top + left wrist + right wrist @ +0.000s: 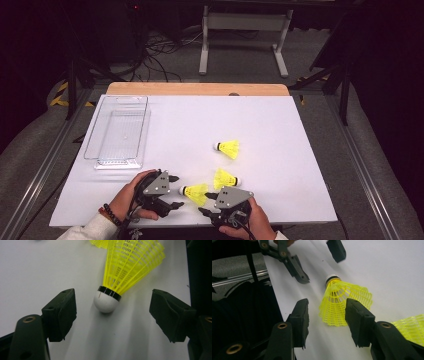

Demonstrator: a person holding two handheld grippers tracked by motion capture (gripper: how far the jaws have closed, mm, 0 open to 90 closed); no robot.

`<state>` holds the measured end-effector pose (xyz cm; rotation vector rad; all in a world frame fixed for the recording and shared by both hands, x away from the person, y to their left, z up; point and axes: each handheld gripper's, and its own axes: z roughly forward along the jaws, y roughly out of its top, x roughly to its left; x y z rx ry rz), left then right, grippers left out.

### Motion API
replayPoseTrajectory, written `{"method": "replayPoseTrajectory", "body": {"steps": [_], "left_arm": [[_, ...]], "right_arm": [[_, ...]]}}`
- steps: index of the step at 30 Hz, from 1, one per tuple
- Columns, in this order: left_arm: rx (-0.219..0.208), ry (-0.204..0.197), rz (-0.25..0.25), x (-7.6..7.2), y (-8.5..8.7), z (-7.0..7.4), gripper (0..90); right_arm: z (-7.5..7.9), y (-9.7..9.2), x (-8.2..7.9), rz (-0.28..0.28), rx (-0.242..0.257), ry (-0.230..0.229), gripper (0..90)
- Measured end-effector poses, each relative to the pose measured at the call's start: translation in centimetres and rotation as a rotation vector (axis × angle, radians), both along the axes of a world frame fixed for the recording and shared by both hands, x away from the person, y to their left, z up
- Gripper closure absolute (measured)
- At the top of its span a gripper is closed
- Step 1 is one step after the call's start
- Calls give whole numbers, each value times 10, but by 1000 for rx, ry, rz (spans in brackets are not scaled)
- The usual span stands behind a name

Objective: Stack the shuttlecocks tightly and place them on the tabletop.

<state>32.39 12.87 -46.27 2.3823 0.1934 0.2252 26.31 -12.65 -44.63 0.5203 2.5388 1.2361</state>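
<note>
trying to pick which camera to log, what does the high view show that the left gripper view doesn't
High view alone: the clear plastic tray at the table's far left, a far shuttlecock lying apart from the others, the whole white table, and both hands with the right tool.

Left gripper view alone: close detail of the near shuttlecock's white cork tip and black band, lying between the left tool's open jaws, untouched.

Both: that near shuttlecock, the left tool, and the white tabletop.

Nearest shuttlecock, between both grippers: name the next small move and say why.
Probably close the left gripper on the white cork of the nearest shuttlecock. The cork lies between the open jaws, untouched, while the right gripper brackets the skirt.
</note>
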Motion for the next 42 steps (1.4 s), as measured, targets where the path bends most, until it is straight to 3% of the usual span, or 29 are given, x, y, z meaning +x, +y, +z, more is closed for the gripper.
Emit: {"method": "replayPoseTrajectory", "body": {"steps": [5, 11, 14, 18, 19, 26, 28, 30, 34, 37, 39, 40, 42], "left_arm": [[78, 18, -60, 7, -19, -3, 315], [116, 10, -82, 12, -28, -2, 362], [133, 10, -116, 13, -29, 0, 457], [152, -23, -132, 13, -27, 1, 602], [170, -49, -141, 13, -27, 2, 620], [229, -103, -147, 17, -21, 9, 641], [248, -124, -133, 21, -19, 11, 641], [233, -121, -110, 27, -17, 14, 641], [251, -136, -61, 35, -15, 16, 641], [247, -106, -64, 39, -13, 15, 641], [272, -99, -66, 40, -14, 12, 640], [273, -76, -76, 40, -15, 11, 640], [275, -69, -72, 41, -15, 9, 637]], "right_arm": [[6, -10, -1, -10, 19, -18, 527], [9, -16, 2, -26, 33, -22, 493], [11, -18, 2, -28, 36, -26, 485], [13, -21, 3, -29, 39, -31, 476], [13, -21, 3, -28, 39, -30, 472], [15, -25, 4, -38, 46, -33, 452], [16, -26, 5, -46, 46, -34, 449], [16, -27, 6, -51, 48, -32, 444], [17, -29, 7, -58, 47, -34, 437], [17, -30, 9, -64, 45, -32, 430], [17, -31, 10, -69, 44, -30, 424], [17, -32, 10, -71, 44, -29, 422], [18, -32, 10, -75, 45, -28, 416]]}}
